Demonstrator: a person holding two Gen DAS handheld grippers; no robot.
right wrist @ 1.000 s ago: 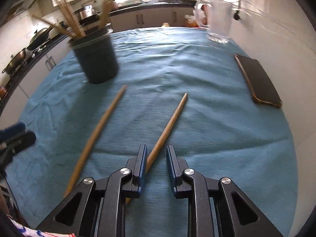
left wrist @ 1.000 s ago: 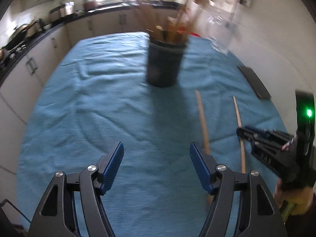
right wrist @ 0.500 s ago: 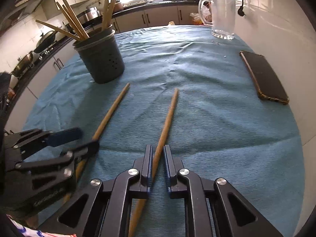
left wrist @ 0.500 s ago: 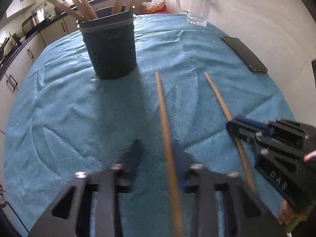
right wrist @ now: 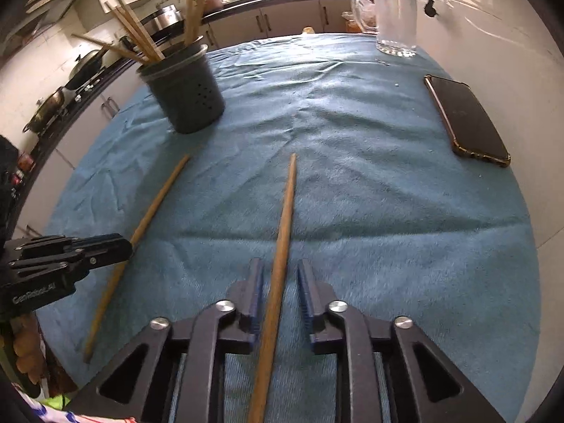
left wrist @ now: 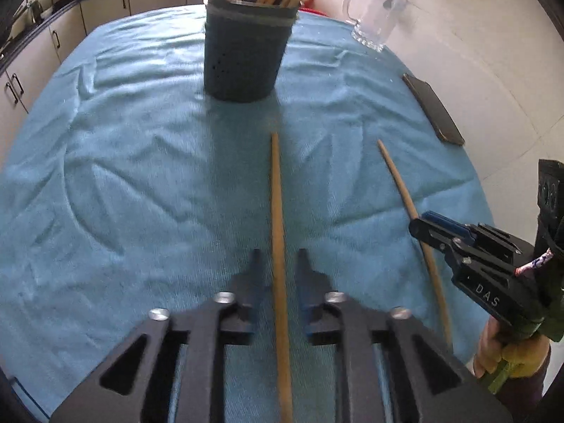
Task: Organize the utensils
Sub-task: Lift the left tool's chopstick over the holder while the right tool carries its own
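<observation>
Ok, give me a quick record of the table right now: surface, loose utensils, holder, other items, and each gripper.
surface: blue cloth
loose utensils: left stick and right stick, lying flat, apart
holder: dark perforated holder, upright, wooden utensils standing in it
other items: glass mug, phone
left gripper: jaws have just been opening; left stick between them, pads not pressing it
right gripper: jaws have just been opening; right stick between them, pads not pressing it

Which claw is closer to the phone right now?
Right. The right claw straddles the stick nearer the phone; the left claw straddles the other stick, farther left. Both claws' jaws have just been opening.
</observation>
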